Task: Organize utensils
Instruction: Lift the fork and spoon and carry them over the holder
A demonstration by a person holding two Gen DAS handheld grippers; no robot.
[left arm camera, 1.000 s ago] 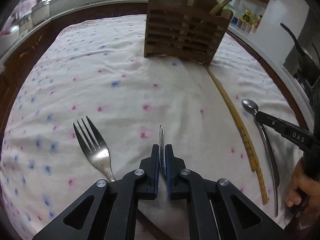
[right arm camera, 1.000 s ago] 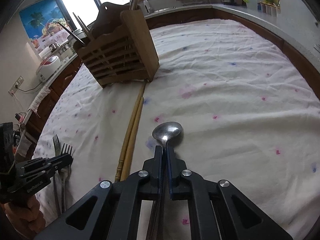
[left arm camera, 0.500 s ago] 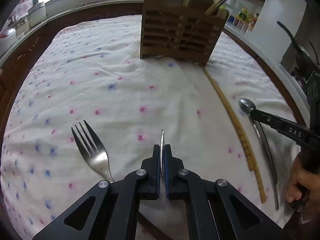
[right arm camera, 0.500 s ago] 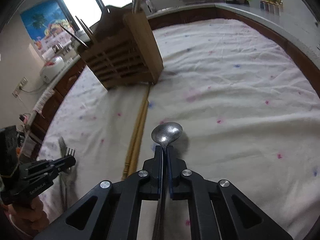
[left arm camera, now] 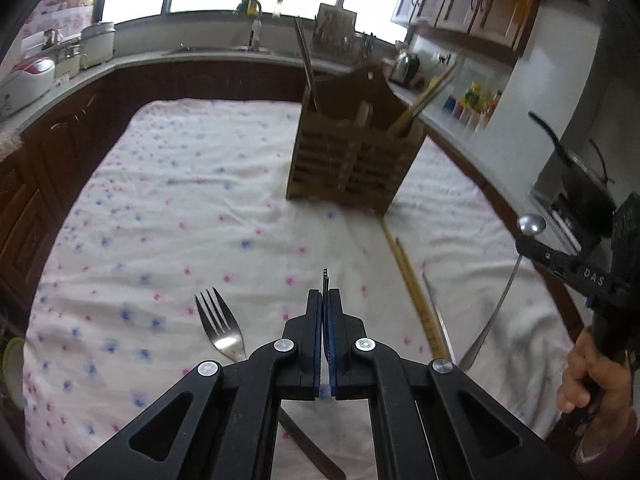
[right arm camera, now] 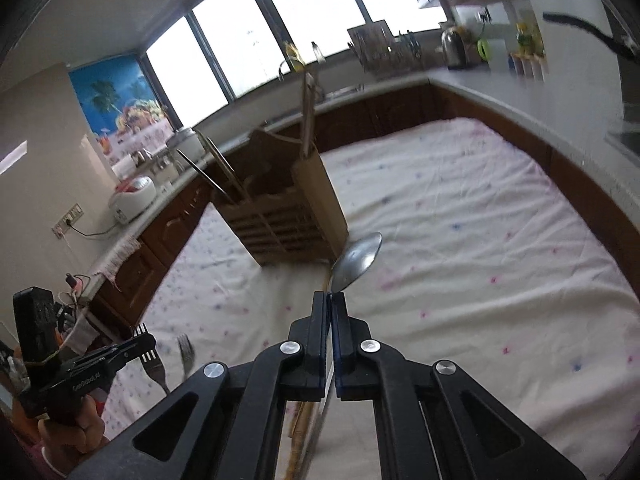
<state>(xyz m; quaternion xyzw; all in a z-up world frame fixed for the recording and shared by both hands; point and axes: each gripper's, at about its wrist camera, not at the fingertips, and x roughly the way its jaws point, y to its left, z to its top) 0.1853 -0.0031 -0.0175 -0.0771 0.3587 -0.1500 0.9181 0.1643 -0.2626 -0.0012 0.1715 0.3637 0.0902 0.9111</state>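
Item: wooden utensil caddy (left arm camera: pixel 352 160), slatted front, upright on the table (left arm camera: pixel 180 200) under a white flowered cloth, upper centre of the left wrist view. Contents: a flat metal handle (left arm camera: pixel 307 68) standing in its left compartment; wooden chopsticks (left arm camera: pixel 428 98) leaning out of the right compartment; a pale rounded wooden piece between them, too blurred for me to identify.

Item: my left hand-held gripper (left arm camera: pixel 327 300), pinched tight on a fork (left arm camera: pixel 325 278) seen edge-on, tines poking just past the tips, lifted off the cloth.

Item: second fork (left arm camera: pixel 220 326), lying flat on the cloth, lower centre-left, just left of my left hand-held gripper.

Item: my right hand-held gripper (right arm camera: pixel 331 308), clamped on a spoon (right arm camera: pixel 356 258), bowl tilted up and right in mid-frame, in front of the caddy's lower right corner; the spoon is clear of the cloth.

Item: long bamboo chopsticks (left arm camera: pixel 416 292), lying on the cloth, running from the caddy's lower right corner toward the lower right.

Item: a slim metal utensil (left arm camera: pixel 436 312) lying just right of them, type unclear.
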